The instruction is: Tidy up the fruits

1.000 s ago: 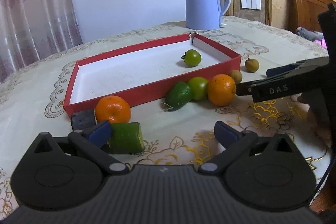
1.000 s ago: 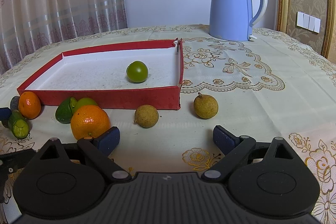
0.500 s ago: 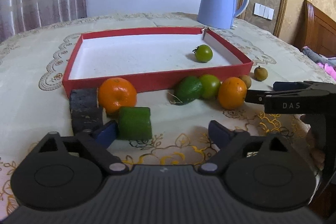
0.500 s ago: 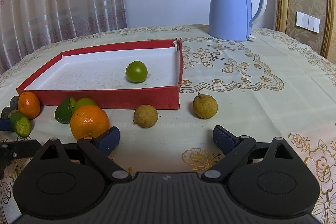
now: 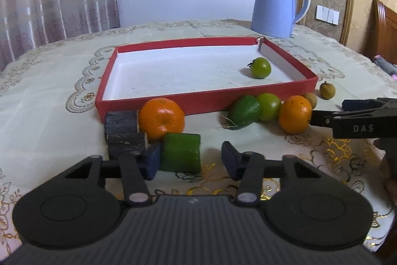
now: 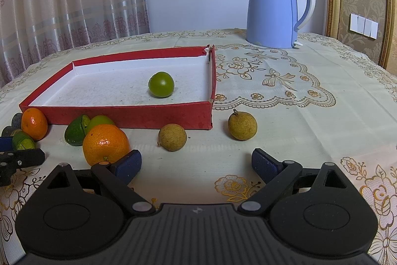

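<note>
Now my left tool (image 5: 190, 160) is closing around the green cucumber-like chunk (image 5: 181, 152) lying on the counter (image 5: 44, 101); the left pad touches its side, the right pad still stands clear, so nothing is pinched yet. I came at this piece from the near side because a tangerine (image 5: 161, 118) and two dark blocks (image 5: 124, 134) crowd it behind and to the left, leaving only the front open. My right tool (image 6: 196, 164) hangs spread wide and empty just beside the bigger orange (image 6: 106, 143), with two brown longans (image 6: 172, 137) ahead of it. One green tomato (image 6: 161, 84) already sits in the red tray (image 6: 124, 116), which is otherwise bare, so I judge the sorting is only begun. Its low near wall must be cleared on the way in, and the fruit lined against that wall narrows my path. A kettle (image 6: 275, 9) stands well behind.
</note>
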